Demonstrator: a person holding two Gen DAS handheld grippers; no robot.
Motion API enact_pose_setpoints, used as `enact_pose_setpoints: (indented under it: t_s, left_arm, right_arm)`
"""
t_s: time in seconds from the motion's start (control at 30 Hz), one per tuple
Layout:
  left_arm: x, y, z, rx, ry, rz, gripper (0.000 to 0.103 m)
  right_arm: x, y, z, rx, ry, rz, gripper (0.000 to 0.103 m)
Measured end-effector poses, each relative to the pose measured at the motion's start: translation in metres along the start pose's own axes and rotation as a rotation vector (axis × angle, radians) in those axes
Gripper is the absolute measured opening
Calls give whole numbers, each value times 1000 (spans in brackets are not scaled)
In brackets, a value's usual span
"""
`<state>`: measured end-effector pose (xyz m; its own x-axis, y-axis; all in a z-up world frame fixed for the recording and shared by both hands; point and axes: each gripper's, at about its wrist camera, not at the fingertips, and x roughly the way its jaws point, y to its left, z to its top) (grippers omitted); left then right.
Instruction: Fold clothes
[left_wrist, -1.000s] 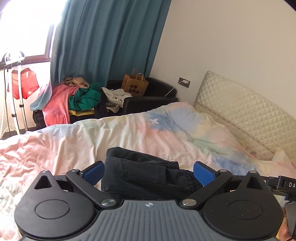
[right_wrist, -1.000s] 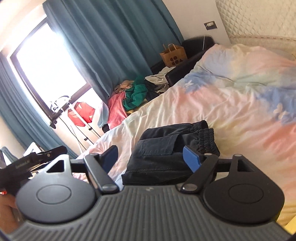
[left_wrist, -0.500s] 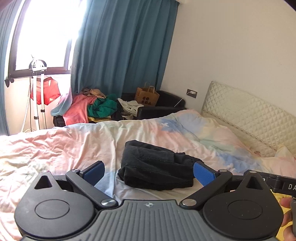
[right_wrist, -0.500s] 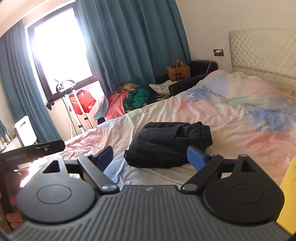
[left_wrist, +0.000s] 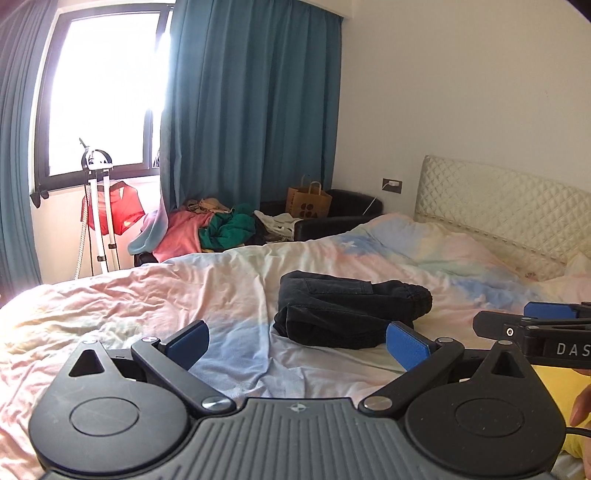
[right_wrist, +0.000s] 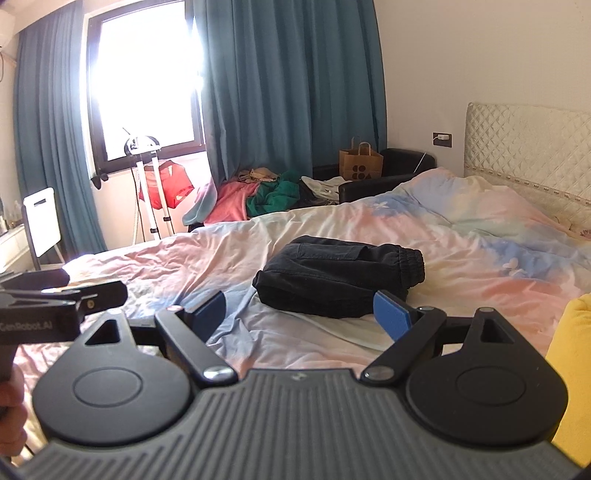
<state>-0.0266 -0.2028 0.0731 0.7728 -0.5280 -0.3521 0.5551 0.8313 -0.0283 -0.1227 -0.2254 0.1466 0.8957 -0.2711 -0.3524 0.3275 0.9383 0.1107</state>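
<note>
Both grippers pulled back from folded trousers (left_wrist: 351, 310); only right view shows white chair (right_wrist: 41, 221).

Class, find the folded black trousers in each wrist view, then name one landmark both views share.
Left wrist: folded black trousers lie right of centre on the pastel duvet.
Right wrist: trousers lie near centre, between the open fingers.
Shared landmark: brown paper bag on the black sofa.

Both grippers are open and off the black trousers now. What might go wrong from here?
1. The folded trousers look bulky, with the near edge bulging; the fold may spring open.
2. They lie on a soft, wrinkled duvet, so a one-sided pickup could drag the layers apart.
3. The left gripper and right gripper sit close side by side and might collide when reaching in.
</note>
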Motion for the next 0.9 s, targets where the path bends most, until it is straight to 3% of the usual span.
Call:
enact_pose_setpoints:
  t_s: [0.43, 0.9]
  left_arm:
    - [-13, 11, -3, -12, -10, 7, 103]
    - [-7, 9, -5, -20, -3, 9, 103]
  right_arm:
    - [1, 9, -17, 61, -24, -47, 89]
    - [-7, 20, -23, 21, -32, -85, 89]
